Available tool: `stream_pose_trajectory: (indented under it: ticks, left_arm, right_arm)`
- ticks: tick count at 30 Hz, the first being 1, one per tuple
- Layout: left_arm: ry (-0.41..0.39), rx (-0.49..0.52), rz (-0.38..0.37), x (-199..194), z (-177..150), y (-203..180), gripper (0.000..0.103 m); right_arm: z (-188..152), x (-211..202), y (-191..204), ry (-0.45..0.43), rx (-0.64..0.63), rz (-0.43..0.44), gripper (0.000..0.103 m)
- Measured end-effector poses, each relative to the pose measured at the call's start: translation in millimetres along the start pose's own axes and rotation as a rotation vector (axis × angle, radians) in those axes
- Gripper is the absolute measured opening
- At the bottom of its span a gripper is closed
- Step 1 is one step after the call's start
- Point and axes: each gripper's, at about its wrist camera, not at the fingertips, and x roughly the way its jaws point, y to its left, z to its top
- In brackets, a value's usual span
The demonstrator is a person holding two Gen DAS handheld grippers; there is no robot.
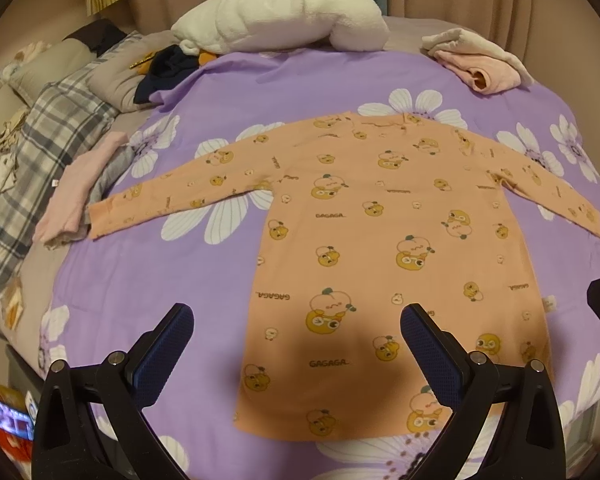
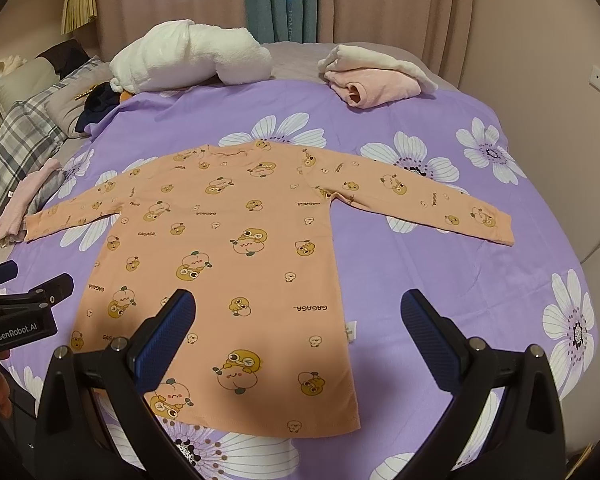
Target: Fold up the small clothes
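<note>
Both pairs of fingers were spread wide and empty: left gripper (image 1: 296, 344) hovered over the hem, right gripper (image 2: 298, 330) over the lower right side of the orange long-sleeved shirt (image 1: 364, 240). I judged no fold had been made; the shirt lay flat at frame centre on the purple floral sheet (image 1: 300, 80), sleeves out. Its long axis ran bottom to top, collar toward the top. Folded pink clothes (image 2: 376, 84) sat upper right, a white fleece bundle (image 2: 188, 56) upper left.

I see the bed (image 2: 440, 280), purple floral cover: orange shirt (image 2: 228, 264) flat at centre; white blanket (image 2: 188, 56) and pink garment (image 2: 372, 88) along far edge.
</note>
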Motion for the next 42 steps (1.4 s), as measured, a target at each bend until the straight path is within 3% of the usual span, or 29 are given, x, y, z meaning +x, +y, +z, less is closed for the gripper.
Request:
stream_pose_trajectory:
  ticks: [42]
  left_arm:
    - [-0.005, 0.011, -0.003, -4.4, 0.9, -8.2, 0.102]
  right_arm:
    - [-5.1, 2.1, 1.0, 0.0, 0.007, 0.005, 0.103]
